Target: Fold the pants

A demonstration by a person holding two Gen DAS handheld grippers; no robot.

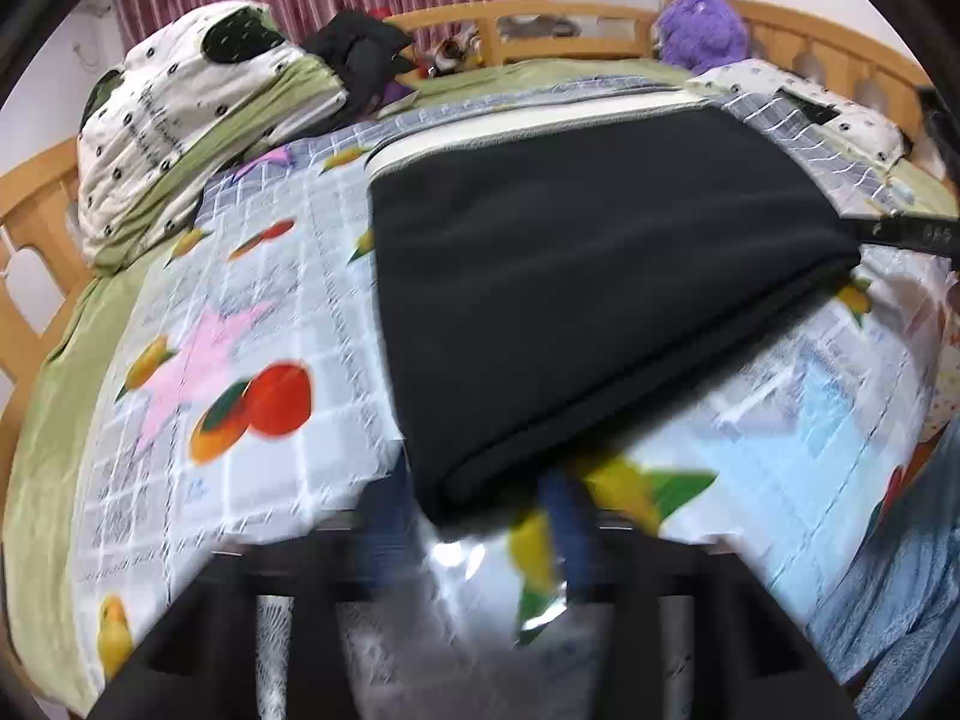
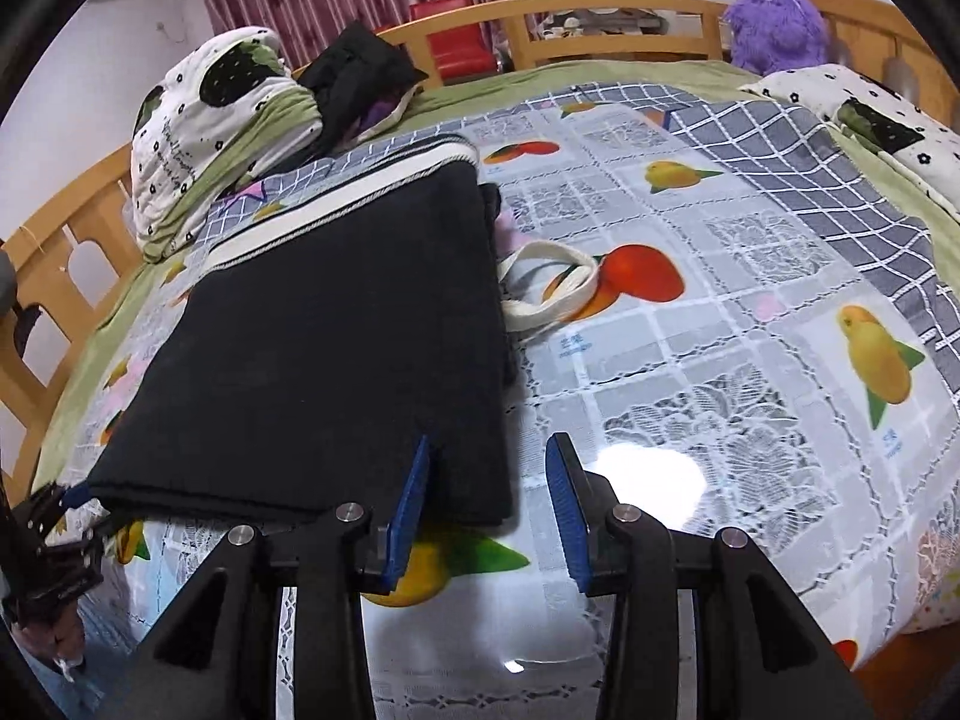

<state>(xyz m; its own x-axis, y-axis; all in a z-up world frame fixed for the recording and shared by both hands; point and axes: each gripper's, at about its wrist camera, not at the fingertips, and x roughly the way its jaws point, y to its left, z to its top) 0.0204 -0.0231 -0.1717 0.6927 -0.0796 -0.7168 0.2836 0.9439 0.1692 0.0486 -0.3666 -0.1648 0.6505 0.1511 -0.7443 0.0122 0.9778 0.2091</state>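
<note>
The black pants (image 2: 336, 354) lie folded into one flat rectangle on the fruit-print bedspread (image 2: 720, 360), stretching away from both grippers. The near edge of the pants runs across just in front of the fingers.

The right gripper (image 2: 489, 504) has its jaws apart. The pants' near right corner sits in the gap, and the left blue pad (image 2: 411, 498) overlaps the cloth edge; nothing is clamped. Beyond the right finger the bedspread is bare and wide open.

The left gripper (image 1: 474, 516) is badly blurred. The pants' near left corner (image 1: 462, 492) lies between its two fingers, but it cannot be told whether they pinch it. To the left of these jaws there is open bedspread too.

Counted: one pair of pants, two grippers, one cream strap loop (image 2: 552, 294) touching the pants' right edge ahead of the right jaws, one rolled quilt (image 2: 210, 132) far ahead to the left, and one purple plush toy (image 2: 774, 24) far ahead to the right by the wooden rail (image 2: 600, 12).
</note>
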